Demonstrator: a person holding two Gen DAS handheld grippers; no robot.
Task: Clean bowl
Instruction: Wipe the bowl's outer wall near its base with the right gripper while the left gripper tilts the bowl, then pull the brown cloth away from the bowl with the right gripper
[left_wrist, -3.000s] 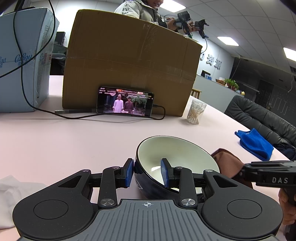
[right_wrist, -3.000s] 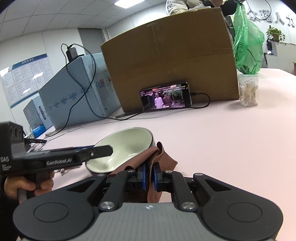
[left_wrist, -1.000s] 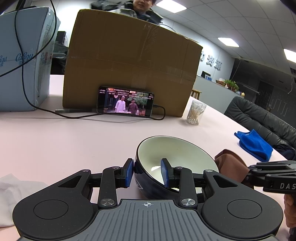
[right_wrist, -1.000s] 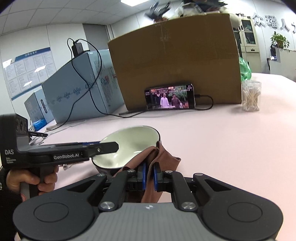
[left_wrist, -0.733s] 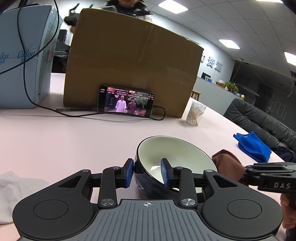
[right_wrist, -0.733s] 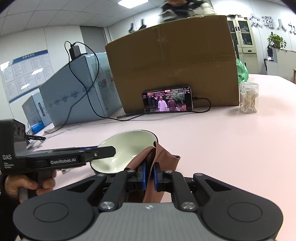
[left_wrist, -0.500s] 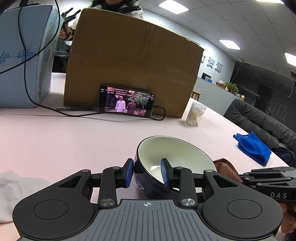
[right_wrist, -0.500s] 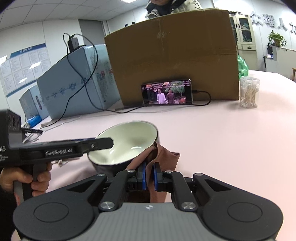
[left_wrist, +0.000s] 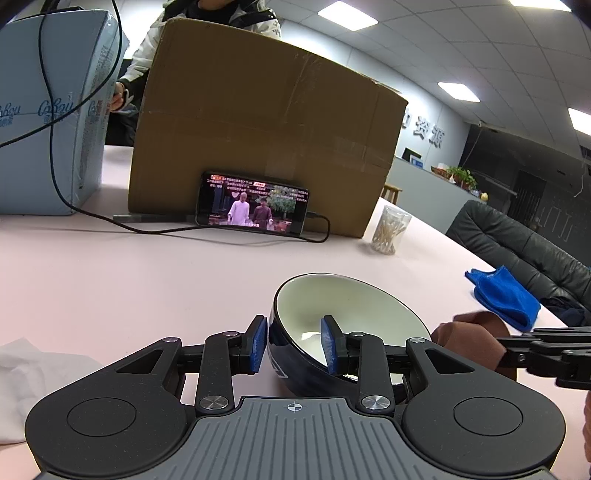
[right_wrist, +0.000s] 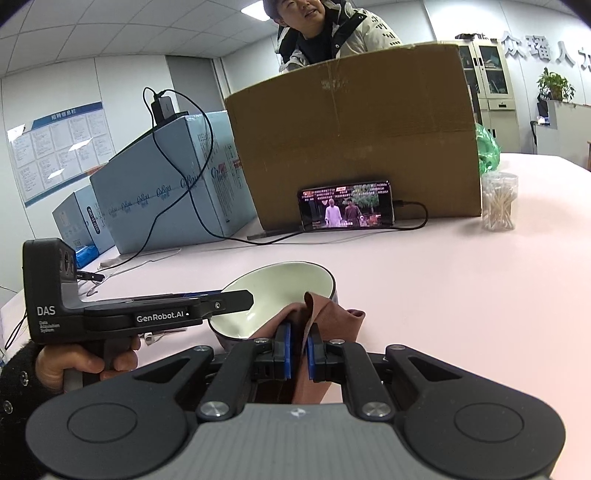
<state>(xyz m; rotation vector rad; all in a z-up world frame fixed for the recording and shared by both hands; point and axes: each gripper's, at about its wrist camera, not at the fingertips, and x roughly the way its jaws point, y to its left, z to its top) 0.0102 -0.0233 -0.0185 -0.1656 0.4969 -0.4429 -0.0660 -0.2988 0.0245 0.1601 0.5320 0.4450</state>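
A dark blue bowl with a cream inside sits tilted on the pink table. My left gripper is shut on its near rim, one blue pad outside the wall and one inside. My right gripper is shut on a brown cloth, whose upper fold lies over the bowl's right rim. In the left wrist view the brown cloth shows just right of the bowl, with the right gripper's black body behind it. The left gripper's body and the hand holding it fill the left of the right wrist view.
A big cardboard box stands at the back with a phone playing video against it, its cable trailing across the table. Light blue cartons stand left. A jar of cotton swabs, a blue cloth, a white tissue and a person behind the box.
The right gripper with the brown cloth has shifted closer to the bowl, its fold now lying over the rim. The left gripper and bowl kept still. The person behind the box moved.
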